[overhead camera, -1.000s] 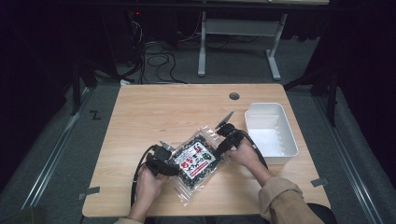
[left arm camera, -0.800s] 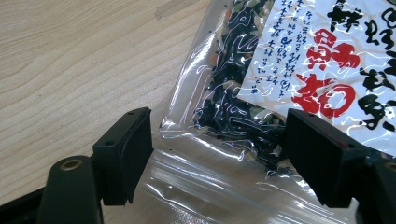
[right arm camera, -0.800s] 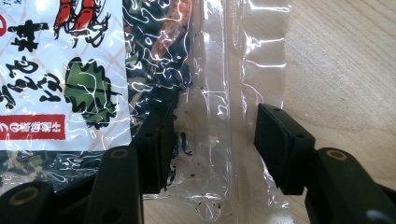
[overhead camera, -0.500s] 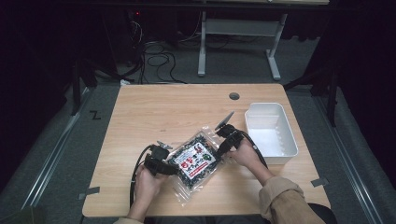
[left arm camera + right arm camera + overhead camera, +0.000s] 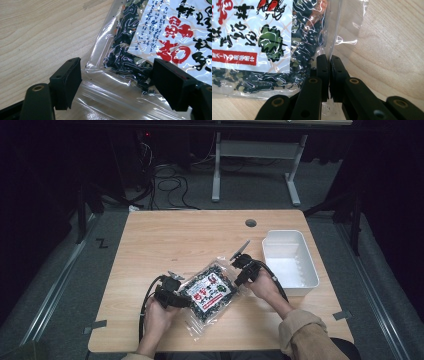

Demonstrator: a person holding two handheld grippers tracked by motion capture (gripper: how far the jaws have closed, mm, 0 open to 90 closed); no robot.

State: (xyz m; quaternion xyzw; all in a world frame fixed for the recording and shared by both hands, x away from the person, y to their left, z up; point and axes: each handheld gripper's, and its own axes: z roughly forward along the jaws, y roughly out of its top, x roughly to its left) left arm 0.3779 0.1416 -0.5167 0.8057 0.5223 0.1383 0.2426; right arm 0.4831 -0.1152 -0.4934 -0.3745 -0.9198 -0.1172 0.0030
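Note:
A clear plastic bag of dark dried food (image 5: 210, 292) with a white and red printed label lies on the wooden table (image 5: 190, 240), its clear edge reaching the near side. My right gripper (image 5: 239, 270) has just been closing; in the right gripper view its jaws (image 5: 329, 68) stand pressed together on the bag's clear edge film (image 5: 334, 32). My left gripper (image 5: 181, 295) sits at the bag's left end. In the left gripper view its jaws stand wide apart (image 5: 117, 80) over the bag's clear sealed end (image 5: 112, 87), without pressing it.
A white rectangular tub (image 5: 290, 260) stands to the right of the bag, near the table's right edge. A round cable hole (image 5: 250, 223) lies at the table's far side. Cables and desk legs (image 5: 250, 165) lie on the floor beyond.
Both hands stay in place on either side of the bag. The bag has not visibly shifted.

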